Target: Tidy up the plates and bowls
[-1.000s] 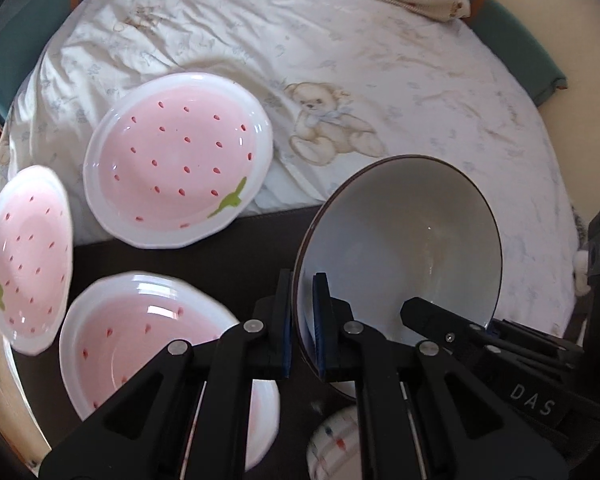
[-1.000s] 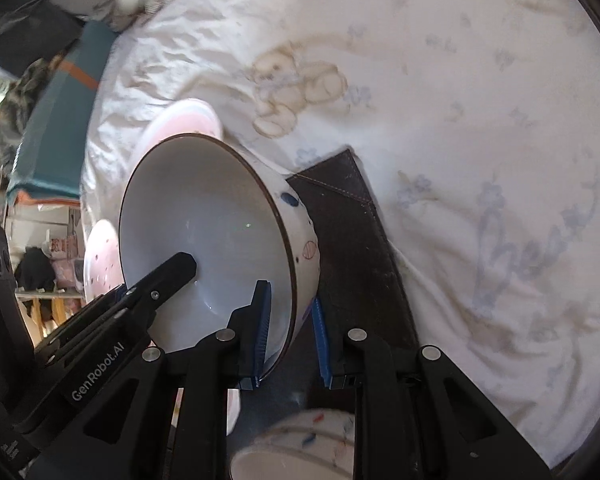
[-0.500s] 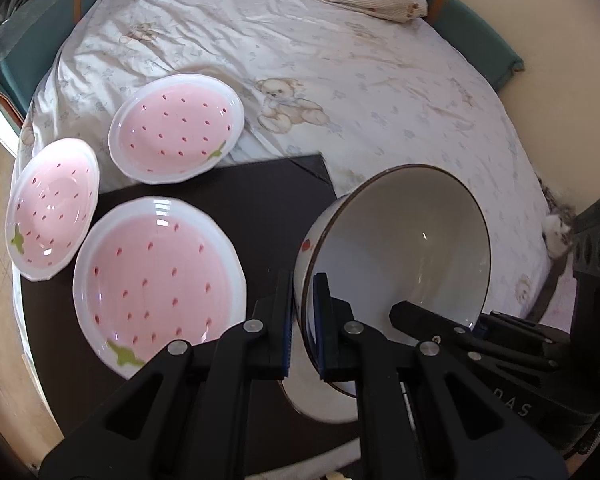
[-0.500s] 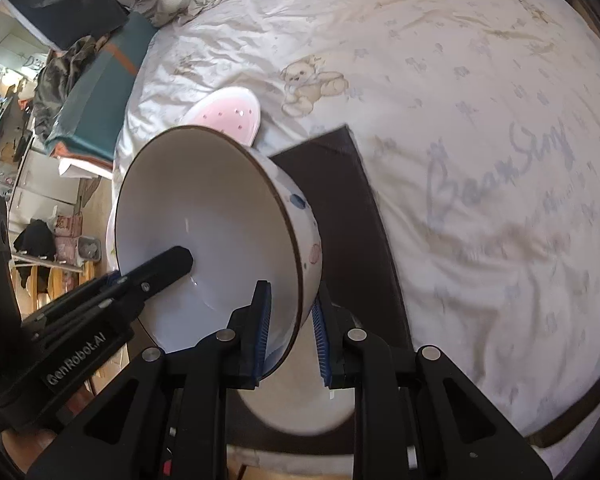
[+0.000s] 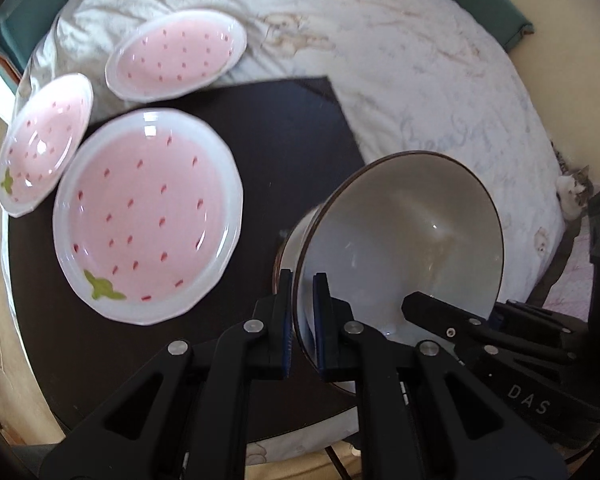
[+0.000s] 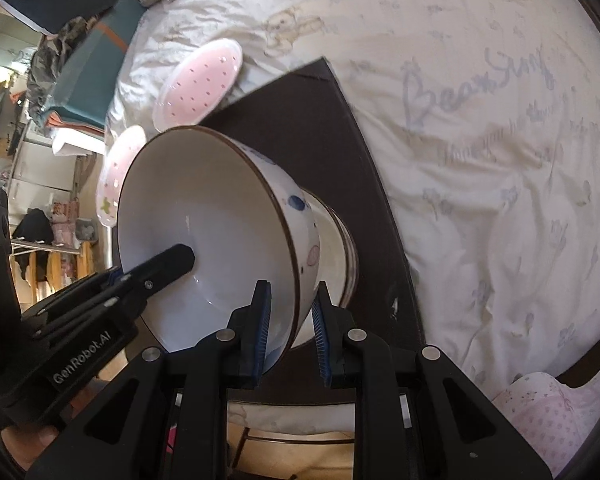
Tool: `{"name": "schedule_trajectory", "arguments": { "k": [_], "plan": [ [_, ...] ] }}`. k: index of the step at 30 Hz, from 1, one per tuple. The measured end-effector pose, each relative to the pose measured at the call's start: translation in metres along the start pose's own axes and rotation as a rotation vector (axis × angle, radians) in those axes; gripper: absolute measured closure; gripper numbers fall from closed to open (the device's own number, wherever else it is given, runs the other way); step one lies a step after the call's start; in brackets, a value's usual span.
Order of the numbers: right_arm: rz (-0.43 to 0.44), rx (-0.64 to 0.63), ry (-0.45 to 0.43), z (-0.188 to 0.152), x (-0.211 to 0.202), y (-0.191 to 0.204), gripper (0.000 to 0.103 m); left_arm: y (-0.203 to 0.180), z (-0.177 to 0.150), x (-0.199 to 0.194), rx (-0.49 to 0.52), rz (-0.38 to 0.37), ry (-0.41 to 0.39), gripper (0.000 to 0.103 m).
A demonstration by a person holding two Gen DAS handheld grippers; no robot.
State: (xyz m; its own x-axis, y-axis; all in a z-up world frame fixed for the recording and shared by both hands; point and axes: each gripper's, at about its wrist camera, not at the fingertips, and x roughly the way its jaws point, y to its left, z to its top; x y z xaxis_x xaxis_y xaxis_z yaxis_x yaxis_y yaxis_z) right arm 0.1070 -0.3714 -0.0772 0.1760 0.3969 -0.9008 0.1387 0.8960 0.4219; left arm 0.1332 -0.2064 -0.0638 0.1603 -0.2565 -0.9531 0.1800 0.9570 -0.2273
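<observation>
White bowl [image 5: 404, 240], brown rim, blue & pink spots outside.

The held white bowl [image 5: 412, 240] hides most of a second bowl [image 6: 340, 240] beneath it; only a sliver of that one's rim and side shows. From the right wrist, the white bowl also covers most of the nearer strawberry plate [image 6: 120, 172]. Both grippers' bodies are cut off by the bottom edges. The farthest strawberry plate [image 5: 176, 56] is motion-blurred.
</observation>
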Motion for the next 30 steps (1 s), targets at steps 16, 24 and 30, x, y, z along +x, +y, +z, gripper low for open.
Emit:
{"name": "schedule_trajectory", "arguments": {
  "k": [16,24,30],
  "plan": [
    [-0.012,0.003,0.062,-0.004,0.01,0.001,0.075,0.009,-0.003,0.011,-0.019,0.016,0.029,0.097],
    [0.011,0.042,-0.017,0.001,-0.015,-0.015,0.075,0.007,0.001,0.016,0.002,0.041,0.026,0.094],
    [-0.038,0.011,-0.039,0.003,-0.014,-0.013,0.078,0.01,0.005,0.021,-0.008,0.034,0.031,0.094]
  ]
}}
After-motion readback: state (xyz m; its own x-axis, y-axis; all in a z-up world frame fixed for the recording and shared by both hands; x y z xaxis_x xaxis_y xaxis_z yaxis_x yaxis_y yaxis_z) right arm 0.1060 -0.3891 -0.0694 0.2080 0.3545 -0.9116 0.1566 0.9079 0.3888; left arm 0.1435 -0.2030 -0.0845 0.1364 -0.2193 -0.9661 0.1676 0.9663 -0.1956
